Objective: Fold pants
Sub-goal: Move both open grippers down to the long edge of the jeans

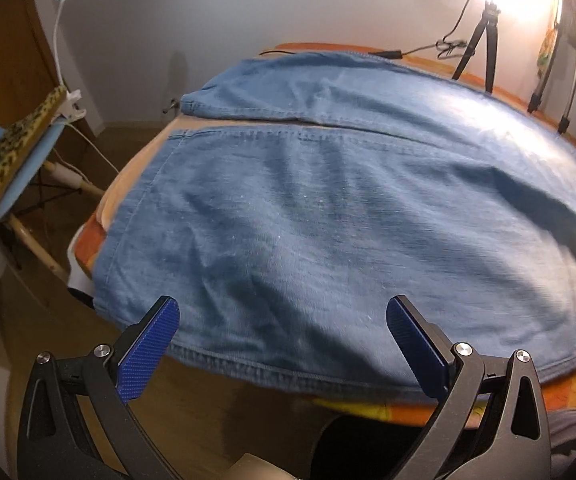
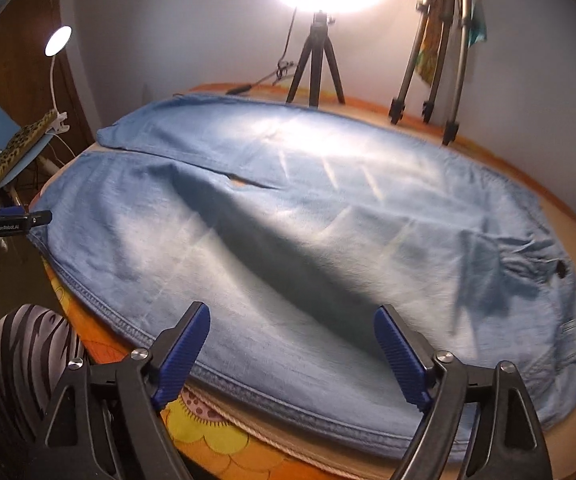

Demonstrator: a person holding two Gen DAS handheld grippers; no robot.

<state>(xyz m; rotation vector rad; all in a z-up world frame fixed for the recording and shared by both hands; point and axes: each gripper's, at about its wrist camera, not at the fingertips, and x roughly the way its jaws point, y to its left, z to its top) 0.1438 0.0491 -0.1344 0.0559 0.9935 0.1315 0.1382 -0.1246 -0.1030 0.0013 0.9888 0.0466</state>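
Observation:
A pair of blue denim pants (image 1: 328, 208) lies spread flat on the table, both legs side by side with a narrow gap between them. In the right wrist view the pants (image 2: 288, 240) show the waist with a dark button (image 2: 560, 269) at the right. My left gripper (image 1: 284, 320) is open and empty, just above the near side seam toward the leg ends. My right gripper (image 2: 292, 332) is open and empty, above the near side seam closer to the waist. The left gripper's body (image 2: 12, 222) shows at the left edge of the right wrist view.
The table (image 2: 224, 436) has an orange and yellow flowered cover. A black tripod (image 2: 315, 68) with a bright lamp and a grey tripod (image 2: 428, 64) stand at the far edge. A blue chair (image 1: 12, 160) with a clip lamp stands off the left end.

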